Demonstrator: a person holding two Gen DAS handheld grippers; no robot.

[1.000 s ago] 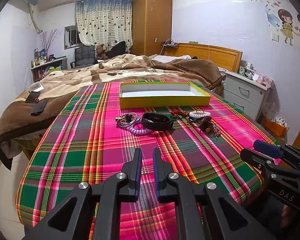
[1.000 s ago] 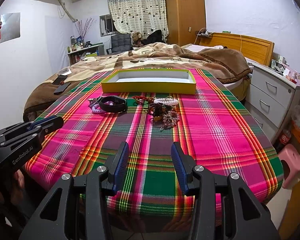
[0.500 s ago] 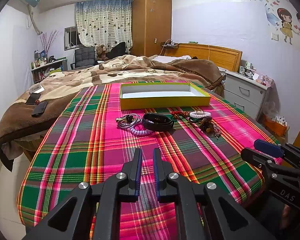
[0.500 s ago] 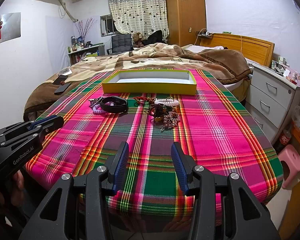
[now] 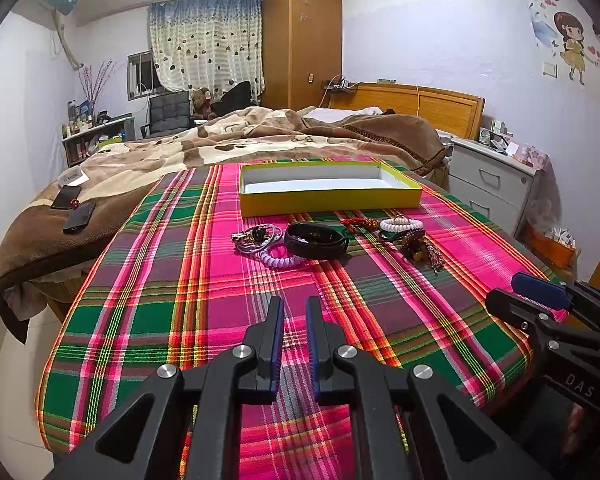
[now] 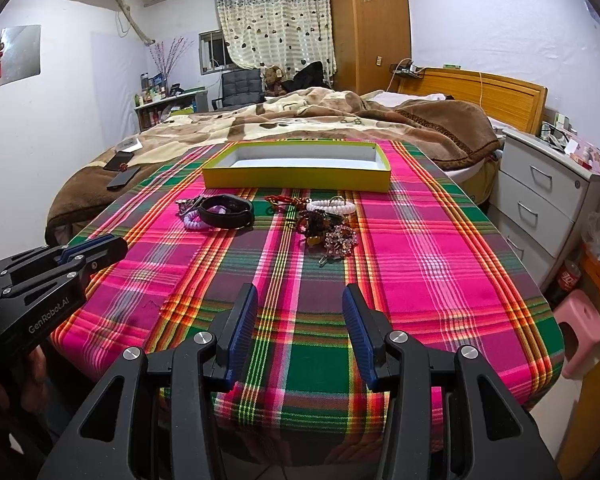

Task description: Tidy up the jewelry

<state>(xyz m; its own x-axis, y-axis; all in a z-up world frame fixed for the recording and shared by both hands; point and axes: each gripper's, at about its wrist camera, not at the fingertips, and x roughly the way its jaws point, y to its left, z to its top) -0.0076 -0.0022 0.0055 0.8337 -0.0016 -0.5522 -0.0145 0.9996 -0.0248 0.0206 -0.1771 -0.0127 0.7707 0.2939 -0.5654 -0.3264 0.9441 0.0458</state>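
Both claws hold nothing, left (image 5: 294, 312) nearly closed, right (image 6: 298, 300) spread; jewelry (image 6: 268, 216) fronts yellow box (image 6: 296, 178).

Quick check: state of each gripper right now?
Left gripper: fingers open only a narrow gap, holding nothing.
Right gripper: fingers wide open, holding nothing.

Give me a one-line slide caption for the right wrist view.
Right tool open above a plaid tablecloth, facing scattered jewelry and an empty yellow box.

Left claw (image 5: 295, 312) hovers nearly closed, gripping nothing; right claw (image 6: 299, 300) hovers, jaws wide apart.
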